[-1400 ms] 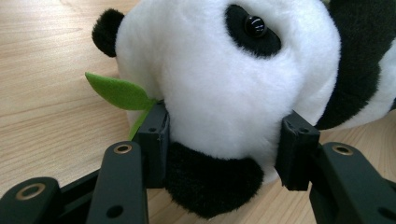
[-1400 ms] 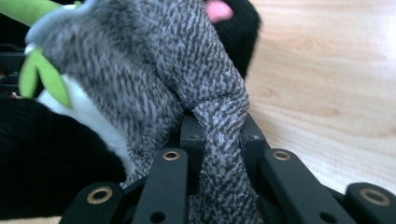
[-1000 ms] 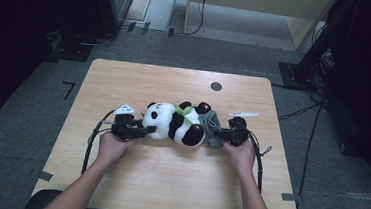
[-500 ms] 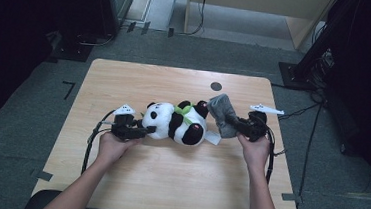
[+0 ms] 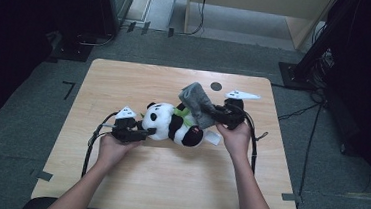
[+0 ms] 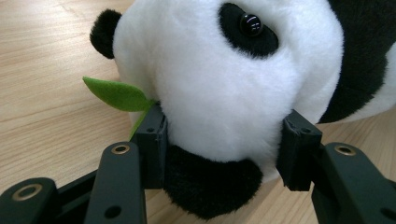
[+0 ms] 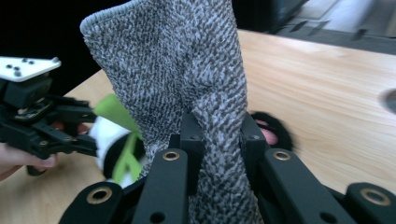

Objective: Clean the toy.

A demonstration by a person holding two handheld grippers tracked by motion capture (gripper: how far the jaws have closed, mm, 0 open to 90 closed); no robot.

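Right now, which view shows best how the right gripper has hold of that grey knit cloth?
The right gripper view: the grey knit cloth rises pinched between the right gripper jaws. The high view shows the cloth lifted above the plush panda. The left gripper view shows the left gripper clamping the panda's head.

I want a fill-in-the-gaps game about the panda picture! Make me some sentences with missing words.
1. The left gripper squeezes the toy panda by its ____.
2. The right gripper pinches a grey ____ between its fingers.
3. The green felt piece beside the panda's face is shaped like a ____.
4. The panda lies on a ____ table.

Missing words: head; cloth; leaf; wooden
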